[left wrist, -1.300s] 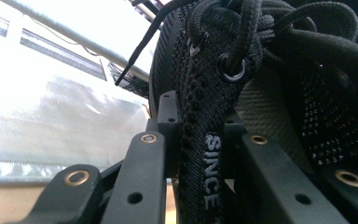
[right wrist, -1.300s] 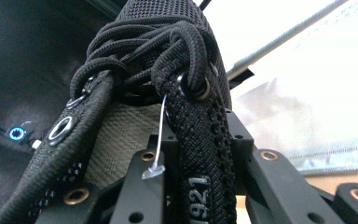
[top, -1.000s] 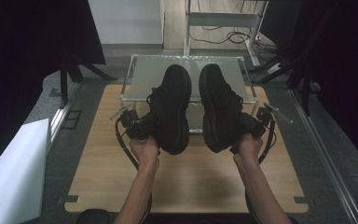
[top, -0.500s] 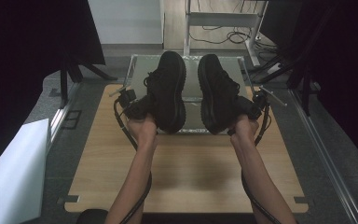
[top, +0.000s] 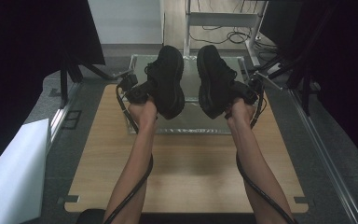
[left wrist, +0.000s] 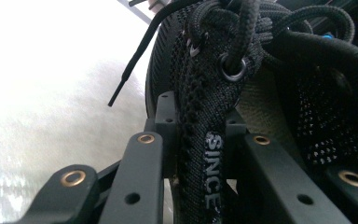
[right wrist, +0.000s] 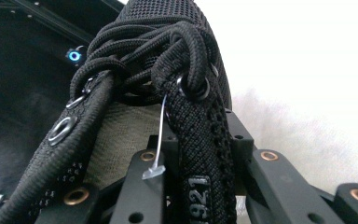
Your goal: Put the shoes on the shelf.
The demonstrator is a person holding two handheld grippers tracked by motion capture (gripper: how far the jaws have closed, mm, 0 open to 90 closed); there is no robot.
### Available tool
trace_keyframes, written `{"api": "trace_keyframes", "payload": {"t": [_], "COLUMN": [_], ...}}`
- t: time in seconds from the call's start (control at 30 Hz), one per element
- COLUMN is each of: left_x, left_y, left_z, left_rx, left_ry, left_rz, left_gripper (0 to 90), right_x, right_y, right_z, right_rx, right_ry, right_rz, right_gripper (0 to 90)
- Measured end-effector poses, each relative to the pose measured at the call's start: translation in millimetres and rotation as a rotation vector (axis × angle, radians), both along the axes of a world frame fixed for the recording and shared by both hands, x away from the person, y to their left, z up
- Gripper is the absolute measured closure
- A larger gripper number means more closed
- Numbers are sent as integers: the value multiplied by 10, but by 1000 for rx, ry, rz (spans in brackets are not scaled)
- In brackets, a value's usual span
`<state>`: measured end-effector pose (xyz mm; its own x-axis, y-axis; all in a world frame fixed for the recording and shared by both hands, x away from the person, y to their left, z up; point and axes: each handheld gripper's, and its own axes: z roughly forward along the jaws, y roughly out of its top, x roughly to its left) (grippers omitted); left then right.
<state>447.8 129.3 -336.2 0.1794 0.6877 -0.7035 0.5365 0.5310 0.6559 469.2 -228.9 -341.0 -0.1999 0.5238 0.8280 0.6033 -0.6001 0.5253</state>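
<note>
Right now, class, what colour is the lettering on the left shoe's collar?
White lettering on the black left shoe; clearest in the left gripper view.

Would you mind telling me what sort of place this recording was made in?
Probably a lab or recording workstation: a wooden table with black curtains around it, loose cables on the floor behind, and a metal frame.

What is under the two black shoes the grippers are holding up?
Under the left shoe and right shoe lies a clear tray at the far end of the wooden table. The shoes and hands cover much of the tray's floor, so anything lying there is hidden.
</note>
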Motion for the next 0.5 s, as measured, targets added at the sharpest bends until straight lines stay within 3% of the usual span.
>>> {"api": "trace_keyframes", "payload": {"t": [0.13, 0.33, 0.5], "left_x": [90, 170, 226], "left_y": [-10, -32, -67], "left_z": [43, 136, 161], "left_rx": [16, 103, 113], "left_ry": [14, 31, 43], "left_rz": [-3, 7, -8], "left_gripper": [752, 734, 691], "right_x": [92, 157, 205], "right_y": [13, 10, 23], "right_z": [14, 69, 98], "right_rx": [-34, -99, -119], "right_ry": [19, 33, 44], "right_rz": [-22, -50, -60], "right_gripper": [747, 740, 707]}}
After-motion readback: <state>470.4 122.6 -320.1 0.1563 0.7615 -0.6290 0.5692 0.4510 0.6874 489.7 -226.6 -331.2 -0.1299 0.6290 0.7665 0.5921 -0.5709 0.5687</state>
